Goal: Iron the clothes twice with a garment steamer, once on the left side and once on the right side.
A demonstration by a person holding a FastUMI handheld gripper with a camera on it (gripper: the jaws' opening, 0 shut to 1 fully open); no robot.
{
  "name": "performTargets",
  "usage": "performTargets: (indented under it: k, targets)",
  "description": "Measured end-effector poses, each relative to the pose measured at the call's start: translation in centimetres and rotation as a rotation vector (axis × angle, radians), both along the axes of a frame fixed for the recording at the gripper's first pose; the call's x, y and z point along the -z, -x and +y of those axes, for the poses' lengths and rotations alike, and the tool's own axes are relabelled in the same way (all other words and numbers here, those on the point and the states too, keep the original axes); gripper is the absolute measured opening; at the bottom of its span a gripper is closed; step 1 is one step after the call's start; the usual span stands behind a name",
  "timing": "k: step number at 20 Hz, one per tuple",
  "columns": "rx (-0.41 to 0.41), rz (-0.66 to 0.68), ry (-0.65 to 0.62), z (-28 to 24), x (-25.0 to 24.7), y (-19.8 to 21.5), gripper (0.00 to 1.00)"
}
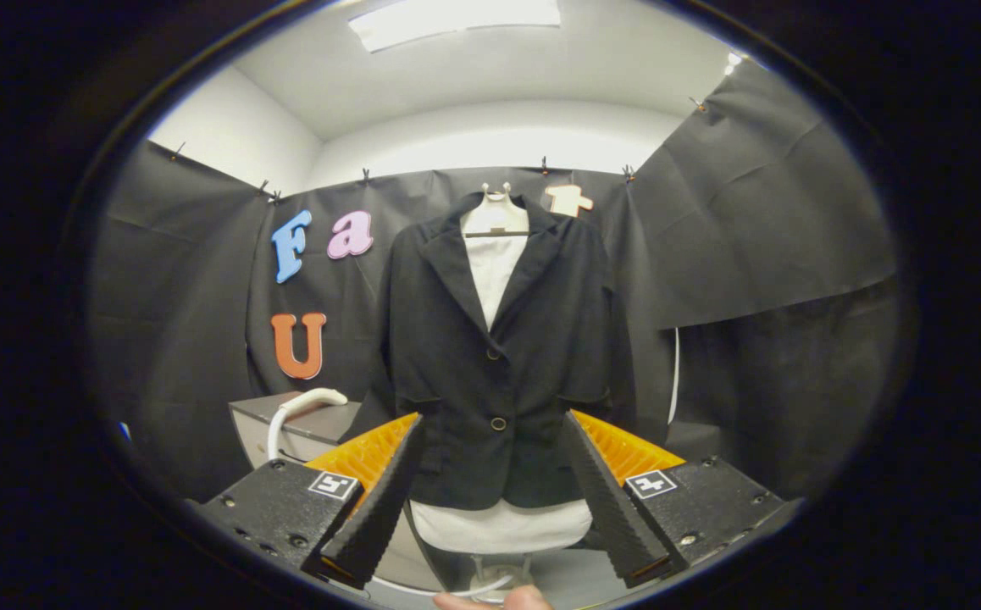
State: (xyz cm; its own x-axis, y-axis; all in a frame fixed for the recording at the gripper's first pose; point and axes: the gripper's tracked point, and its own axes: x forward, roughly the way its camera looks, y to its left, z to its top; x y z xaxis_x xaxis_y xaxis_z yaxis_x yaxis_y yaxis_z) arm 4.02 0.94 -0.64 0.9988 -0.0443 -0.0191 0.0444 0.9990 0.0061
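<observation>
Beyond the released tool (490, 440) hangs a black jacket (495, 339); a white steamer handle (308, 402) rests beside it.

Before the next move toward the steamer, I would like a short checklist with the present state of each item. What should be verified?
1. Tool is free: ok, its fingers stand wide apart and hold nothing.
2. Black jacket hangs straight on its form: ok, buttoned, beyond the fingers.
3. Steamer handle is located: ok, a white curved piece on the grey cabinet, beside the jacket.
4. Path to the handle: cannot tell, the near side is hidden behind the tool.
5. Steamer is on: cannot tell.
6. Fingertip below the tool is out of the way: cannot tell.
</observation>
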Motion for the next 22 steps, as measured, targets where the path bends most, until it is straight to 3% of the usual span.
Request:
performTargets:
  k: [14, 22]
  targets:
    - [-0.172, 0.073, -0.025, 23.4, -1.1, -6.4, 1.00]
    - [-0.302, 0.188, -0.071, 33.9, 2.6, -16.2, 1.00]
